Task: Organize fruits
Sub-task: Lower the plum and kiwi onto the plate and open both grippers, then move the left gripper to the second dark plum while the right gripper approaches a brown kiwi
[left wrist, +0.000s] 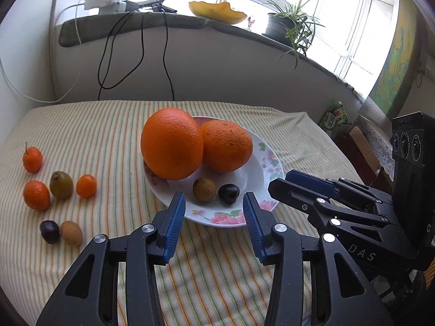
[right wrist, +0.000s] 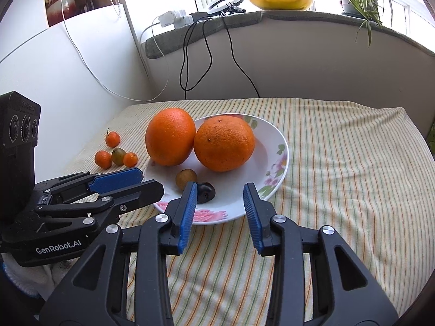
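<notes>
Both the left gripper (left wrist: 214, 212) and right gripper (right wrist: 220, 201) hover spread and empty near the floral plate (left wrist: 267, 160) holding two oranges (left wrist: 172, 144).

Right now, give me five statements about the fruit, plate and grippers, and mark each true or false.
1. Two large oranges sit on the flowered plate. True.
2. The plate holds no small fruit. False: a brown fruit and a dark fruit lie on it.
3. The left gripper grips an orange. False: it is open, holding nothing.
4. Small fruits lie on the striped cloth. True.
5. The right gripper is open. True.
</notes>
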`<state>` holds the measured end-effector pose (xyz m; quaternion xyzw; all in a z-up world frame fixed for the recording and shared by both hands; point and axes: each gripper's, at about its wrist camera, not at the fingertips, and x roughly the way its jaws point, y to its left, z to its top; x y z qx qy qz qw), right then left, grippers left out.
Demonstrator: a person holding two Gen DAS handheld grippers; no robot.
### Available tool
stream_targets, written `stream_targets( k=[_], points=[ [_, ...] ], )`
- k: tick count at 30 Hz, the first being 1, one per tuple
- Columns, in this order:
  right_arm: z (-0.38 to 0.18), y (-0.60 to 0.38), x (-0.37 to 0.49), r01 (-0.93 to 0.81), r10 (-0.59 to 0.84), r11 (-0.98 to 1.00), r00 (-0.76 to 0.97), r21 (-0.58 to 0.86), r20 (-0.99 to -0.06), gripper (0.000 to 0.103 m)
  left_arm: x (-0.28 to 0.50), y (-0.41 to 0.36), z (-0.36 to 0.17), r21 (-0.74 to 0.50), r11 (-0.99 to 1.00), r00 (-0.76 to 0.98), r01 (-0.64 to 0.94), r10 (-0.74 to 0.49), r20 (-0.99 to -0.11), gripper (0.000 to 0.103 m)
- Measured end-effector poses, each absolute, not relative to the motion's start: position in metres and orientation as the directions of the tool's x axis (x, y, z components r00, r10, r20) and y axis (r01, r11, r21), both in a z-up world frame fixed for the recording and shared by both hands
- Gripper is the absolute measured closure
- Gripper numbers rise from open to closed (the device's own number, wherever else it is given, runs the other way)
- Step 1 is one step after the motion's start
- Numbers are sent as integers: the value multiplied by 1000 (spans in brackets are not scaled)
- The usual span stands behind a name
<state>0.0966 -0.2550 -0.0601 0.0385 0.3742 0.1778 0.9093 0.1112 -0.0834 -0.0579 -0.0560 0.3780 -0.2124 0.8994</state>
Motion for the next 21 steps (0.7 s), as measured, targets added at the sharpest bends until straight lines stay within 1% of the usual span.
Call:
stream_targets(
  k=[10, 12, 13, 21],
  points=[
    [-50, -232, 92, -356, 389, 915, 646, 191, -657, 65, 100, -51, -53, -258, 923, 662, 285, -384, -644, 60],
    [-48, -226, 91, -370, 397, 910, 644, 188, -654, 60, 98, -43, -53, -257, 928, 669, 270, -373, -643, 60],
    [-47, -223, 90, -377, 402, 907, 644, 187, -651, 55, 98, -38, -53, -255, 931, 672, 263, -366, -644, 60],
    [-43, -186, 88, -468, 455, 867, 605, 171, -653, 54, 91, 5, -65, -219, 959, 687, 180, -282, -669, 60]
  ],
)
